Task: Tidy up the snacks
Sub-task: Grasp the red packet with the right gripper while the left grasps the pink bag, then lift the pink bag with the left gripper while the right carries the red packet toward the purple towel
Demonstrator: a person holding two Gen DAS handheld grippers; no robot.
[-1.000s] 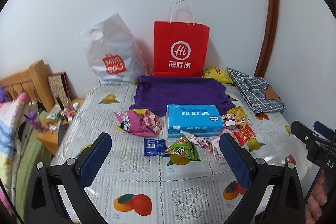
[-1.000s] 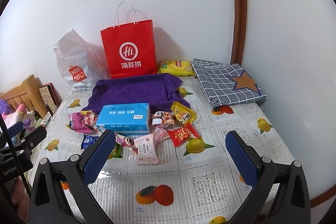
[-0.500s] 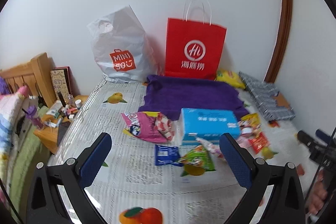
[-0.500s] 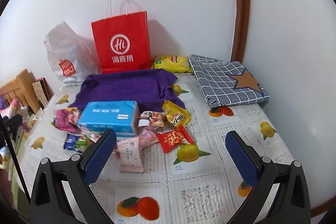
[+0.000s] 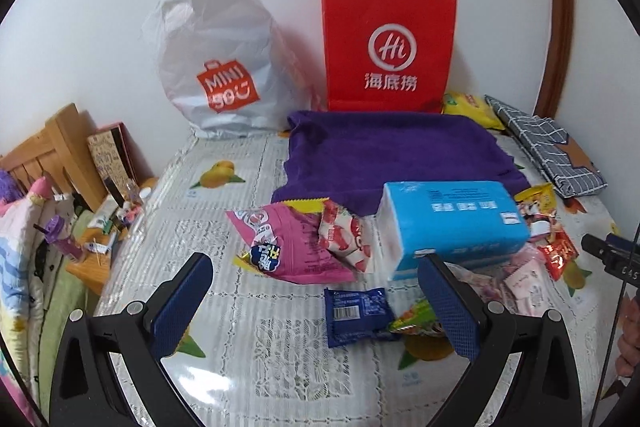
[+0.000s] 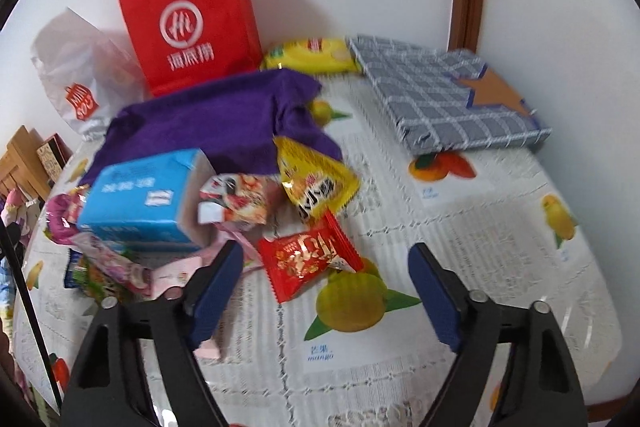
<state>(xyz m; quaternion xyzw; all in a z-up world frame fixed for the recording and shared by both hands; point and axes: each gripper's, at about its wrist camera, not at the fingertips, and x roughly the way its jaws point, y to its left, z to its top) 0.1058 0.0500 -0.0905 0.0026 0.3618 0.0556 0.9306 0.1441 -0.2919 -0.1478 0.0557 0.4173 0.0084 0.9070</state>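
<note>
Snack packets lie scattered around a blue tissue box on the fruit-print table. My left gripper is open above a dark blue packet, with a pink packet and a red-white packet just beyond. My right gripper is open, hovering over a red packet. A yellow packet, a red-white packet and the tissue box lie behind it. A pale pink packet lies by its left finger.
A purple towel lies behind the snacks. A red paper bag and a white plastic bag stand against the wall. A checked grey bag and a yellow chip bag lie at the back right. A wooden bedside shelf stands left of the table.
Both grippers have moved forward and down toward the snacks. The left now hangs over the dark blue packet, the right over the red packet. Both stay open.
</note>
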